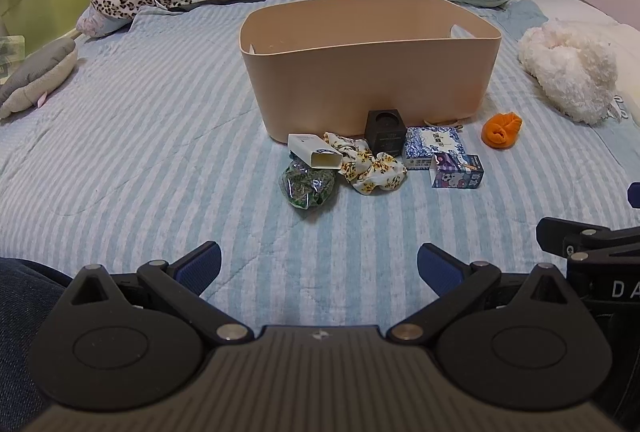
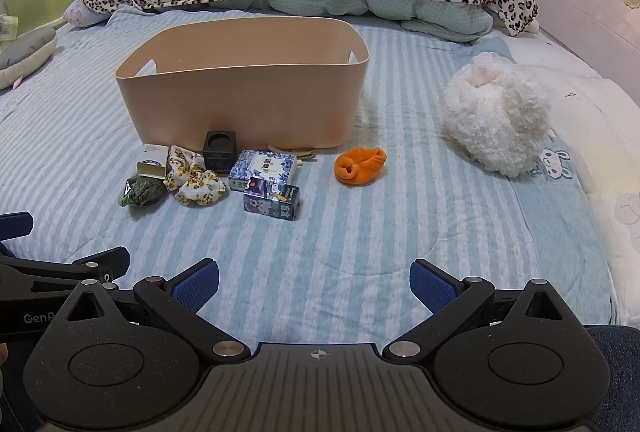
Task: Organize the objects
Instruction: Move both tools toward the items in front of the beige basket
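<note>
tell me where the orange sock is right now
The orange sock lies on the striped bedspread, right of the small clutter and off the front right corner of the beige tub, with the white fluffy toy farther right.

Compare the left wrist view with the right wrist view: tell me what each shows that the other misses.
Only the left wrist view shows the left gripper open from behind. Only the right wrist view shows the rabbit print on the bedding and the right gripper open from behind. Both share the beige bin, the floral scrunchie, the orange sock and the white plush.
</note>
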`<action>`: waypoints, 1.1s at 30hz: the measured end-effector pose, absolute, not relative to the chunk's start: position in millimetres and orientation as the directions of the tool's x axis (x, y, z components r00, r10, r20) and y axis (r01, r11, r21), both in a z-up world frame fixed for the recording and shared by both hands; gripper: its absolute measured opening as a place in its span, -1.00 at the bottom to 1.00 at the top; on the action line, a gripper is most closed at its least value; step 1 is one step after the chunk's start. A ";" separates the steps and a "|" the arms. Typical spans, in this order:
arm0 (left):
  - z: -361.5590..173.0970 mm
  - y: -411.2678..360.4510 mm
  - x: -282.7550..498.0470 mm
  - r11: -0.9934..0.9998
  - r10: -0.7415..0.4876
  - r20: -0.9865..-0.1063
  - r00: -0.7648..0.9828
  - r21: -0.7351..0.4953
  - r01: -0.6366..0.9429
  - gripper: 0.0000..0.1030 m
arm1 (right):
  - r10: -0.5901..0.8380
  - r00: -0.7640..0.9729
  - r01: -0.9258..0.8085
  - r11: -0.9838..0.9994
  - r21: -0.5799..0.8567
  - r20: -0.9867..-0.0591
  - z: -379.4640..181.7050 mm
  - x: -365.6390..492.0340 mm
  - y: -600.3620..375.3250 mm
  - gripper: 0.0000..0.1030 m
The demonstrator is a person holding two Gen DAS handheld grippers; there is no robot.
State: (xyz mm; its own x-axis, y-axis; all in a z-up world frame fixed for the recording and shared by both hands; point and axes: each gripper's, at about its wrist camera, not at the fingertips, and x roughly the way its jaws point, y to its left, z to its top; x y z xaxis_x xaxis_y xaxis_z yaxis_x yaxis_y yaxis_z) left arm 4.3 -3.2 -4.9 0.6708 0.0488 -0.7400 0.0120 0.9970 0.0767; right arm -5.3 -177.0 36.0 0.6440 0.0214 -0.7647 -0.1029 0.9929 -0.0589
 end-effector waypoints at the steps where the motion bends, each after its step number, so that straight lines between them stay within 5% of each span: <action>1: -4.8 -3.2 4.7 0.997 0.049 -0.741 0.670 0.076 0.012 1.00 | 0.021 0.644 -0.103 0.993 -0.059 -0.765 35.9 -5.2 -176.7 1.00; 33: -6.2 3.1 38.3 0.995 0.074 -0.750 0.657 0.099 0.002 1.00 | -0.002 0.625 -0.137 0.984 -0.112 -0.781 36.5 33.1 -166.9 1.00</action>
State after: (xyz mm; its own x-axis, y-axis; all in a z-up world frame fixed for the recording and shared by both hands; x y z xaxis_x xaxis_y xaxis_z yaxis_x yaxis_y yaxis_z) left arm 38.3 3.1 -6.2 0.6572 0.0736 -0.7501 0.0020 0.9951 0.0994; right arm 33.1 -166.9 36.5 0.6251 -0.0017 -0.7806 -0.1370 0.9842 -0.1119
